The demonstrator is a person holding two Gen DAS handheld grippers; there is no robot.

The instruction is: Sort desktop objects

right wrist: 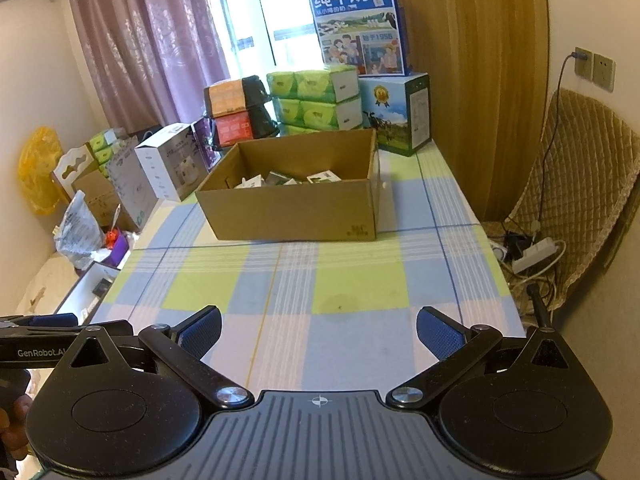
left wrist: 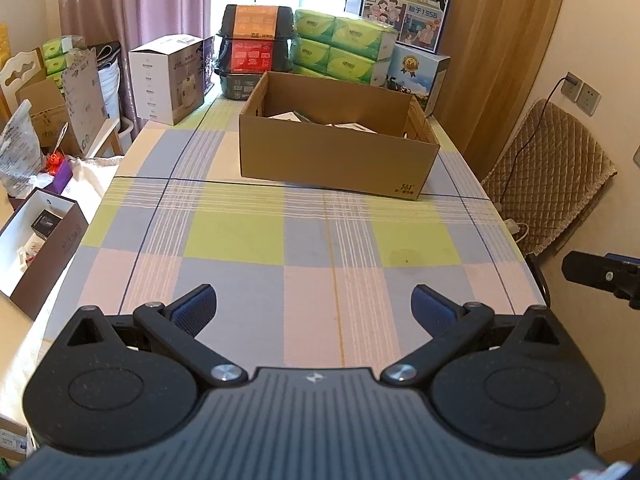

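L claw (left wrist: 314,306) & R claw (right wrist: 318,330) both spread wide, empty, above checked tablecloth (left wrist: 240,236).

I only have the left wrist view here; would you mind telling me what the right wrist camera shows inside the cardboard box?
Observer: The cardboard box holds several small packets, white and greenish, lying loose; from that view more of the inside shows.
Operator: Thank you. Is the right gripper holding anything?
Observer: No. The right gripper is open and empty over the checked tablecloth.
Operator: What lies right of the table, low down?
Observer: A white power strip among tangled cables, beside the quilted chair cover.
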